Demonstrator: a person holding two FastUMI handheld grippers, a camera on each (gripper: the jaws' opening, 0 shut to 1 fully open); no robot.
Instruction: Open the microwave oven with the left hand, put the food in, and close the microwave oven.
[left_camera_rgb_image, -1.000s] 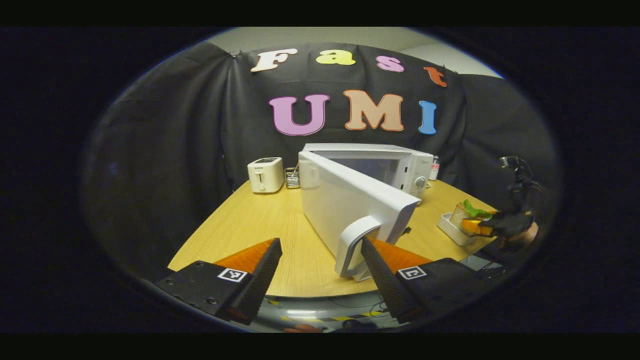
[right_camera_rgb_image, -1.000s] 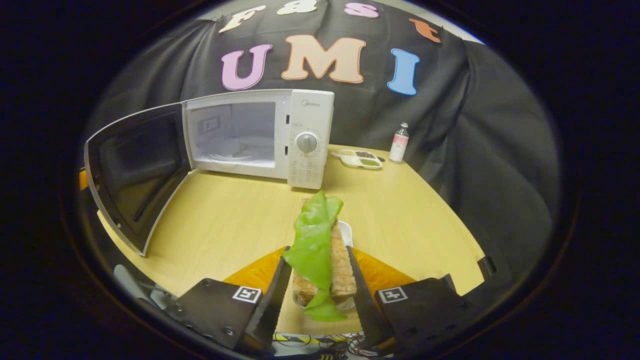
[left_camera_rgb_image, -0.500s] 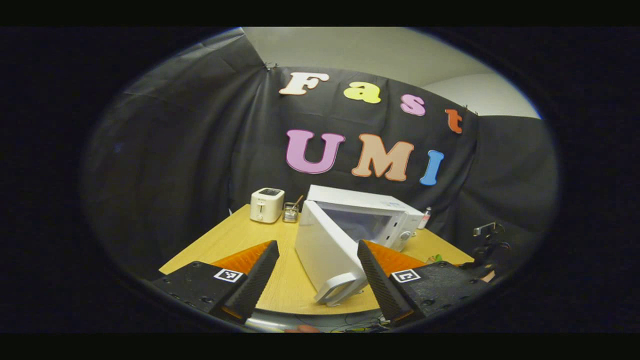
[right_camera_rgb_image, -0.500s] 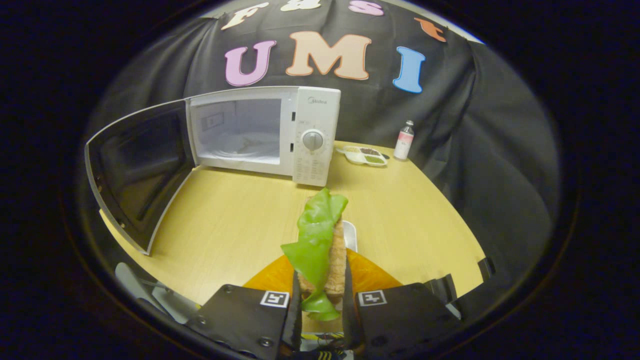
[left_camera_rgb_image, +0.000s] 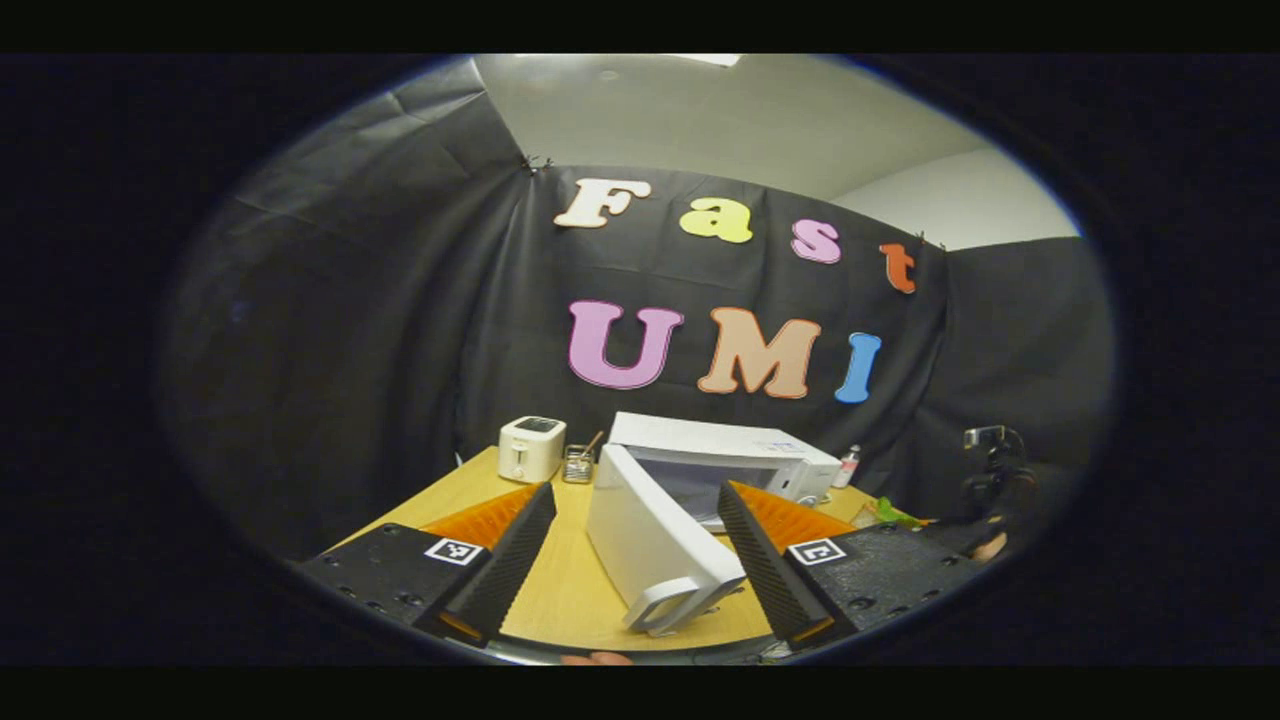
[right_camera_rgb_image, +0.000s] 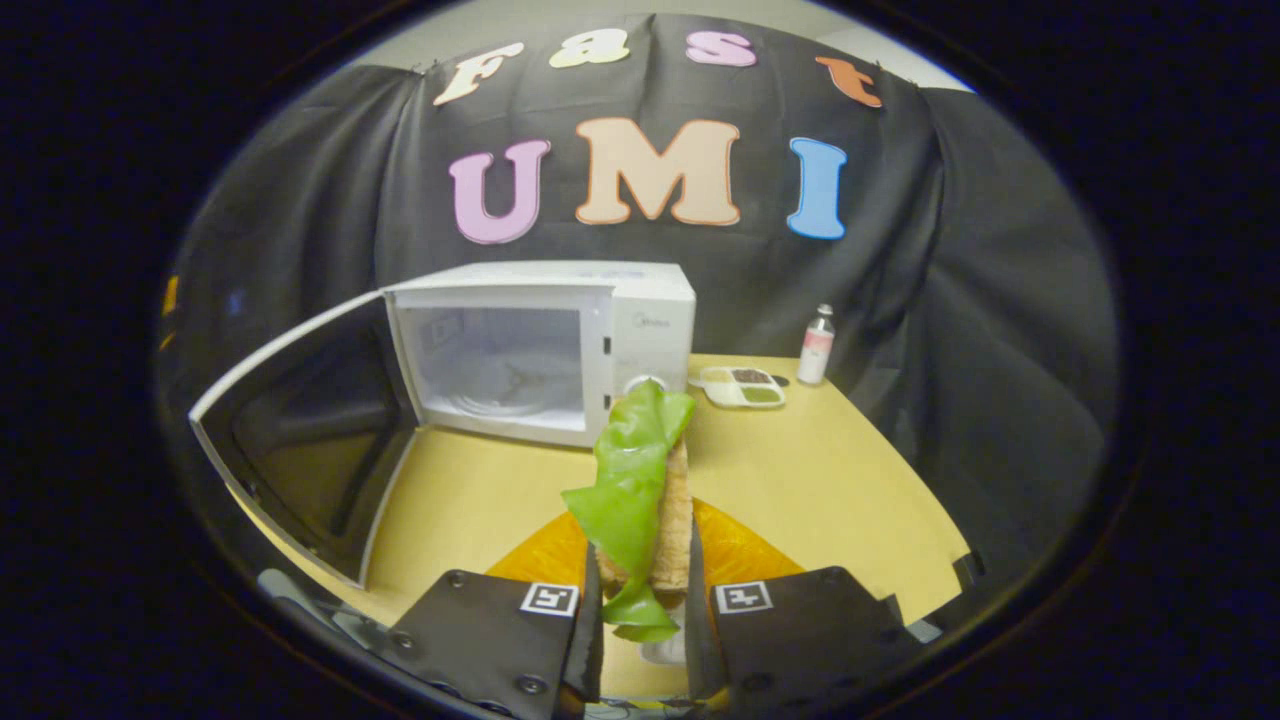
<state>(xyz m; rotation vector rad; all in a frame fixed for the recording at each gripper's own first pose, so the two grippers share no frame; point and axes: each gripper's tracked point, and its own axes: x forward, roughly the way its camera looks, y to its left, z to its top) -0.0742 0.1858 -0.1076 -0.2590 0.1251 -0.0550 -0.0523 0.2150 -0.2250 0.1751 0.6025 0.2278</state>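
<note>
— What's the left tool (left_camera_rgb_image: 632, 560) doing now?

— It has let go of the microwave door (left_camera_rgb_image: 655, 545) and drawn back and up; a second ago the door handle (left_camera_rgb_image: 668, 607) sat right against its right finger, and now the door stands smaller and lower ahead of it. Its fingers are spread wide with nothing between them. The door is swung well out from the microwave (right_camera_rgb_image: 560, 340), so I'd call the opening step done.

— And the food?

— The sandwich (right_camera_rgb_image: 650, 500), bread with a green leaf hanging over it, is pinched between the right tool's (right_camera_rgb_image: 640, 625) fingers, which have come together on it in the last second. It has also risen: the tabletop (right_camera_rgb_image: 820, 480) has dropped away beneath it. A pale dish seems to lie just under the tool's tips, though it's mostly hidden, so I can't be sure.

— Where's it headed?

— The open cavity (right_camera_rgb_image: 500, 360) lies ahead of that tool and a little to its left, with the glass turntable visible inside. My guess is the next move is carrying the sandwich forward through that opening. The floppy leaf could brush the frame on the way in.
</note>
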